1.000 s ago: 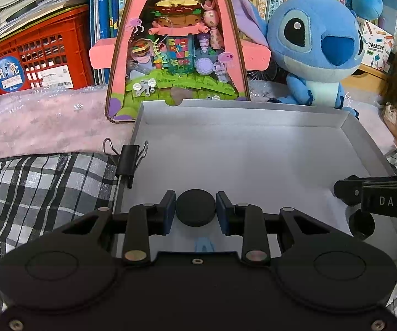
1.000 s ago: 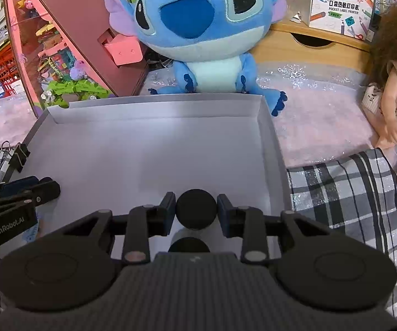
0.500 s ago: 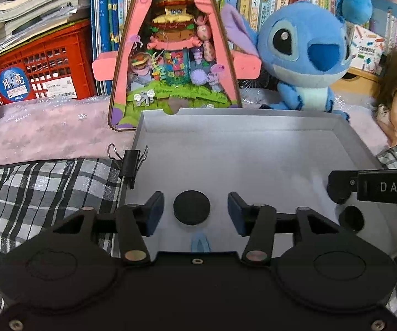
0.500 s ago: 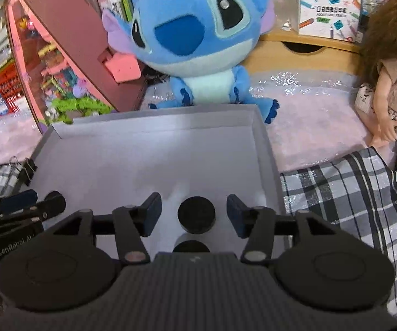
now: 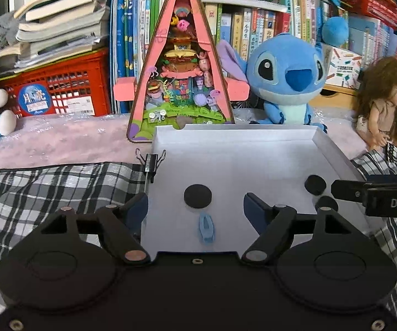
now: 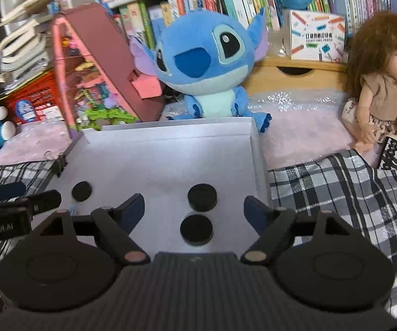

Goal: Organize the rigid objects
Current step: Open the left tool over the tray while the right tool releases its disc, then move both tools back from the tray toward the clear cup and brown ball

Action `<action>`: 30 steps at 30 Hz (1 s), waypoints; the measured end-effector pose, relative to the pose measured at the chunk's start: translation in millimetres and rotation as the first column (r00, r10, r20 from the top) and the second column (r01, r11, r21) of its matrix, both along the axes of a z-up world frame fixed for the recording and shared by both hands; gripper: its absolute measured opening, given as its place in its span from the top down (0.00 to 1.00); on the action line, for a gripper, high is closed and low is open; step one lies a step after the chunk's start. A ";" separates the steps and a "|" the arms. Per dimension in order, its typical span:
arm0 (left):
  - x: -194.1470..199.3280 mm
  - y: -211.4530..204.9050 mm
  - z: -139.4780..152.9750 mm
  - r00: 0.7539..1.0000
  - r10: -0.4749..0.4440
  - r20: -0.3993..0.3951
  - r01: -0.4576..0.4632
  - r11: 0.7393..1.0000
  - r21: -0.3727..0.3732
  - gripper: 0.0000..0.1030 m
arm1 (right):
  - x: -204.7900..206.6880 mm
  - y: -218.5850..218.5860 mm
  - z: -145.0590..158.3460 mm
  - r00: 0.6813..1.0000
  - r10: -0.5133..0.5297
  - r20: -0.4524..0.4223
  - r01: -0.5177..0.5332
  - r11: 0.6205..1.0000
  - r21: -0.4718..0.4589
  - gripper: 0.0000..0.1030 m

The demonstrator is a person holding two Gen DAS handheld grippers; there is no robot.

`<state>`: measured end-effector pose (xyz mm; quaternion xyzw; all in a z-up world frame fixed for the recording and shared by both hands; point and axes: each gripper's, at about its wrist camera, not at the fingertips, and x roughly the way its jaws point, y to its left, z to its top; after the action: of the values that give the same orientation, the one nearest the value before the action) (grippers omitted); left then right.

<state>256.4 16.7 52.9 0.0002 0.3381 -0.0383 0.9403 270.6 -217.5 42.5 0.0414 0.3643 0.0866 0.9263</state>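
Observation:
A shallow white tray (image 5: 333, 149) lies on the plaid cloth and holds three black discs. In the left wrist view one disc (image 5: 198, 195) rests flat on the tray floor just ahead of my left gripper (image 5: 195, 208). Its jaws are opening and its pads stand clear of the disc. A small light-blue clip (image 5: 206, 228) lies nearer the camera. In the right wrist view two discs (image 6: 201, 197) (image 6: 196, 229) sit between the fingers of my right gripper (image 6: 194, 207). Its jaws are opening too and touch neither disc. The third disc (image 6: 81, 191) lies far left, by the left gripper's fingers (image 6: 44, 198).
A black binder clip (image 5: 151, 162) grips the tray's left wall. Behind the tray stand a pink triangular toy house (image 5: 180, 82) and a blue plush (image 5: 286, 80). A doll (image 6: 380, 91) sits at the right. A red crate (image 5: 60, 93) and books line the back.
Both grippers went from shut on a black disc to wide apart and drew back and upward. The released discs now lie flat on the tray floor.

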 end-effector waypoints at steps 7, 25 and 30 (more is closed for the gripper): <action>-34.3 1.0 3.1 0.999 -0.013 0.034 0.013 1.000 0.000 0.27 | -34.9 -7.0 4.1 0.998 0.026 0.049 -0.027 1.000 0.004 0.11; -132.2 -17.9 -3.6 0.983 -0.117 0.140 0.119 0.993 -0.006 0.21 | -118.2 -15.5 1.7 0.983 0.073 0.166 -0.070 0.997 -0.027 0.02; -155.5 -18.2 -6.1 0.977 -0.130 0.169 0.129 0.992 0.013 0.20 | -136.9 -15.7 -5.0 0.980 0.080 0.180 -0.074 0.996 -0.040 0.01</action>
<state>100.9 -1.5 46.8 0.0265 0.2564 -0.0989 0.9611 133.6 -233.3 37.5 0.0039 0.2813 0.1199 0.9521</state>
